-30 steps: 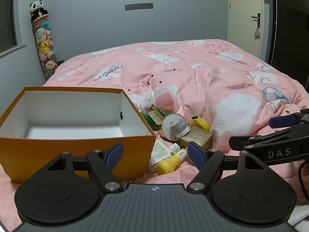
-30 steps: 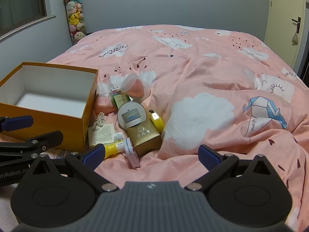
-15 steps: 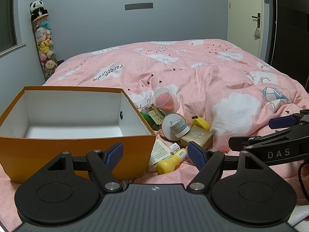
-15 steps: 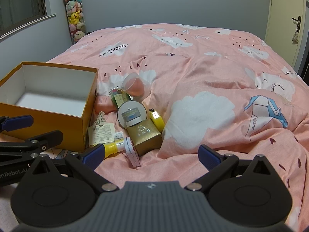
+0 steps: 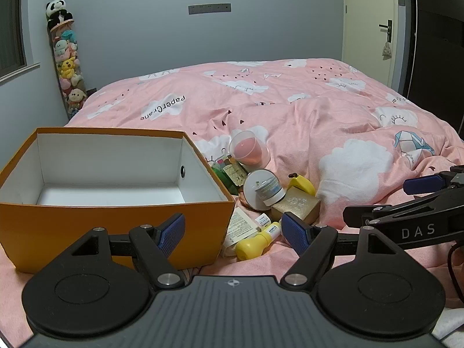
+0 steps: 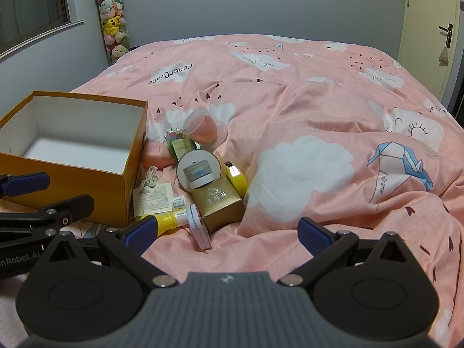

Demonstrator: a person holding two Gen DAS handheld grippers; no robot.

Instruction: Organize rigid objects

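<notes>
Orange box (image 5: 116,223) on pink duvet (image 5: 290,110); grey wall (image 5: 174,43) behind.

this is a bedroom in a home. a wide bed (image 5: 261,110) under a pink quilt with cloud prints (image 6: 290,92) fills the room; a tall column of plush toys (image 5: 68,66) stands in the corner beside a window (image 6: 32,3), and a door with a lever handle (image 5: 385,26) is on the far right.

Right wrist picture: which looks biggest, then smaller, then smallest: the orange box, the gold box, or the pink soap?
1. orange box, clearly the biggest.
2. gold box.
3. pink soap, smallest, though it lies farther from the camera and is partly hidden, so its rank against the gold box is less sure.
</notes>
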